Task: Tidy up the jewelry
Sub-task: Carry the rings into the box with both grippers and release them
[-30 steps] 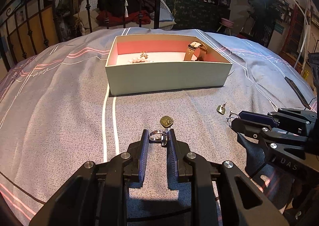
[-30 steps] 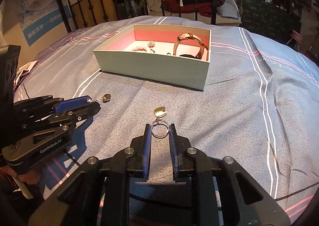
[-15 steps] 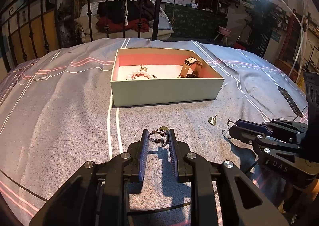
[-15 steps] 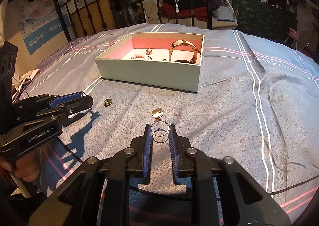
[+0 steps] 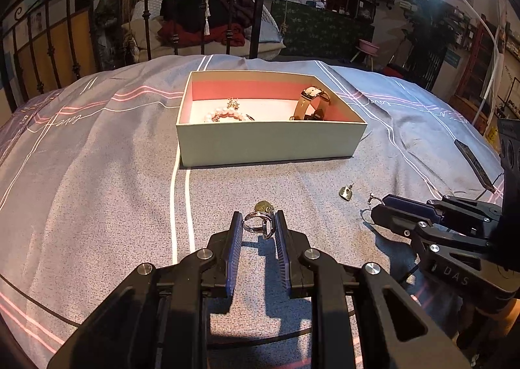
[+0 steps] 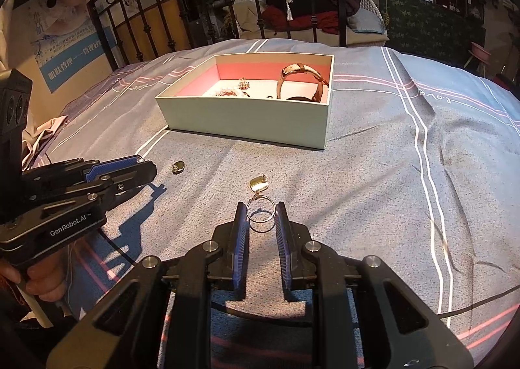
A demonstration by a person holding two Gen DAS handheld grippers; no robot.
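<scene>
Left gripper (image 5: 259, 226) pinching a silver ring (image 5: 258, 223); right gripper (image 6: 261, 217) pinching a thin hoop earring (image 6: 261, 215) — both above the grey bedspread (image 5: 97, 180).

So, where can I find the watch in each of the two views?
Left wrist view: the watch is at upper centre, standing in the right end of the box.
Right wrist view: the watch is at upper centre, a little right of the middle, again in the right end of the box.
Shared landmark: the box with pink inner walls.
</scene>
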